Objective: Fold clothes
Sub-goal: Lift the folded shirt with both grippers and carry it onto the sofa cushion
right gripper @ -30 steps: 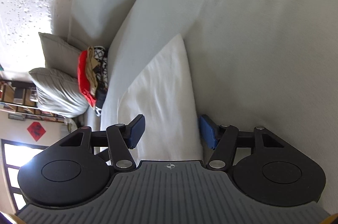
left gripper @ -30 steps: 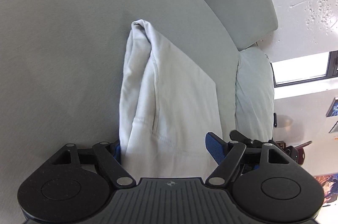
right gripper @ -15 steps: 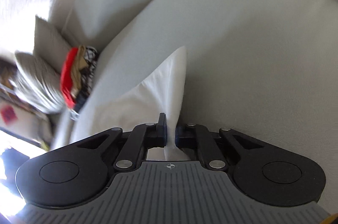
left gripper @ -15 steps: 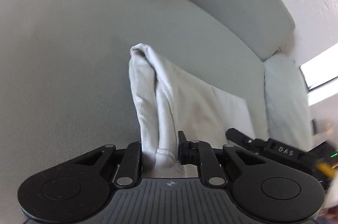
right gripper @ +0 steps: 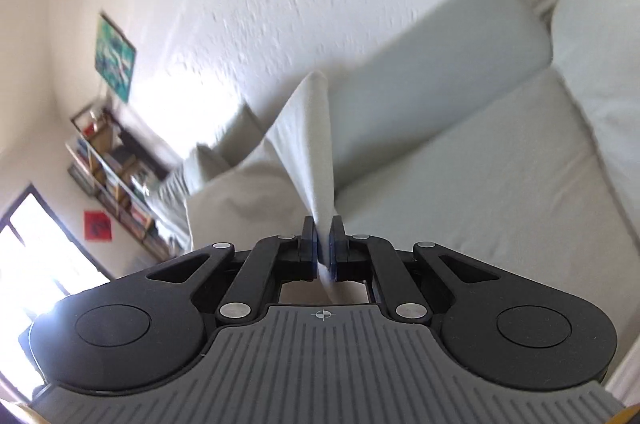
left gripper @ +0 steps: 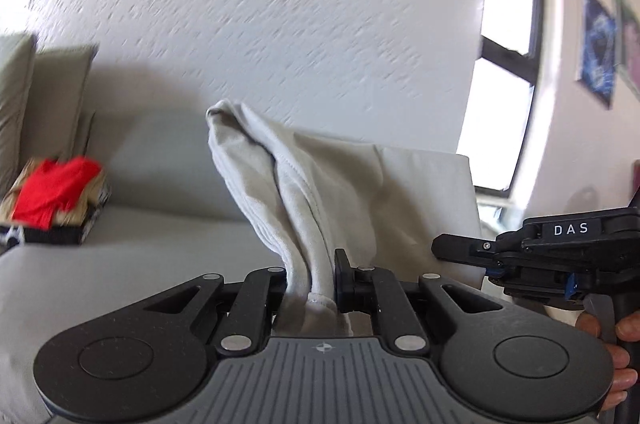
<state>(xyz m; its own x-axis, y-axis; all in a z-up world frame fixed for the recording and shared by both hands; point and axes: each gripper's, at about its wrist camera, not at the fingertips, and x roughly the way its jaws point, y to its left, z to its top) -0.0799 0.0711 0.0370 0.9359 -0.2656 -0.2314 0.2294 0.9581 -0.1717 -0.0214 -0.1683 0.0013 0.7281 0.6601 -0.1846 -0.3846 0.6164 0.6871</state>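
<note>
Pale grey-white soft cotton garment point(left gripper: 320, 192): held up in the air in front of the light grey fabric sofa point(left gripper: 152, 256), already doubled into a narrow band with several layers showing at the near edge, hem seam visible. Left gripper point(left gripper: 311, 278): jaws closed on the bunched near edge of the garment. Right gripper point(right gripper: 325, 250): jaws pinched tight on a thin corner of the same garment, which rises away from it as a taut fin. Stack of folded clothes, red piece on top point(left gripper: 56, 200): on the sofa seat, well to the left of the garment, against grey cushions. Judged progress: lengthwise folds made; a crosswise fold and laying down, perhaps onto the stack, appear left. Textured white wall point(left gripper: 280, 4) behind the sofa.
</note>
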